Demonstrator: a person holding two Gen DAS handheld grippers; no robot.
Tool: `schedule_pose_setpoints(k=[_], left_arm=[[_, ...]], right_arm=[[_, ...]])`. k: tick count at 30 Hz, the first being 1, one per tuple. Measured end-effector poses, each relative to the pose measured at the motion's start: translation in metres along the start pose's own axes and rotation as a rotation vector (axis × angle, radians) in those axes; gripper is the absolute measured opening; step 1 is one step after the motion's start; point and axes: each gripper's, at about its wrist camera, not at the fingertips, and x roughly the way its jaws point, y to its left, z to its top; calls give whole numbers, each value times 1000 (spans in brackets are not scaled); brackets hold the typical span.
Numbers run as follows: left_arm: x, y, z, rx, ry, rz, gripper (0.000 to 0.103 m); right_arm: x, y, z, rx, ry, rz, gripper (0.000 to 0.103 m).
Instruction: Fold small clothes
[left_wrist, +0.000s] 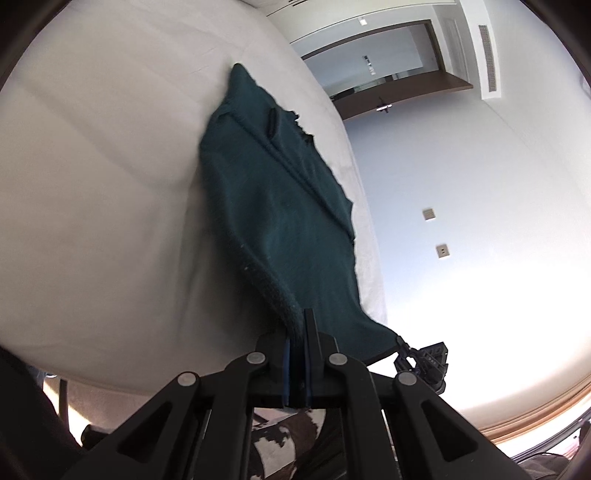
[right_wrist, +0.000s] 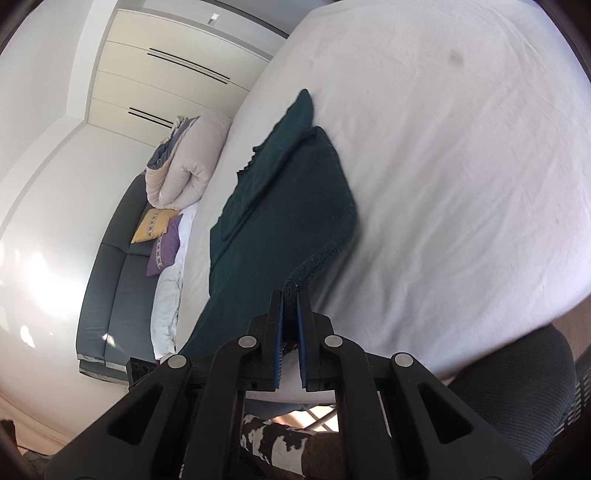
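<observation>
A: Both clamped?
B: Yes. The left gripper (left_wrist: 297, 332) and right gripper (right_wrist: 291, 306) each pinch a near corner of the green knit (left_wrist: 280, 206), which trails onto the white bed (left_wrist: 110, 166).
A: Handling?
B: Probably soft, light and floppy; grip the ribbed hem.

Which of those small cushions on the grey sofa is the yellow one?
The yellow cushion is the upper one, next to the rolled duvet; the purple cushion lies just below it.
</observation>
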Motion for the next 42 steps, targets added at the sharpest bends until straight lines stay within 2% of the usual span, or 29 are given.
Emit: schedule_pose_setpoints(k=[4,11,17,26,34,39,42], left_arm=[[2,-5,21,-20,-30,-37,4],[13,-13,72,-14,-75,-35,4],[30,-18,134,-9,-118,-18,4],[81,-22,228,8,-141,36,4],[126,3,293,-37,-155,84,4],[149,27,322,-76,-183,124,5],[165,37,331,-91,-161,159,5]], right_arm=[[8,11,23,11,-24,26,6],[35,35,77,-16,-50,24,6],[81,57,135,-36,-65,22,6],[173,83,236,-58,-76,-10,6],[250,67,314,-17,-91,-105,6],[287,38,344,32,-105,-165,6],[302,16,348,88,-90,-176,6]])
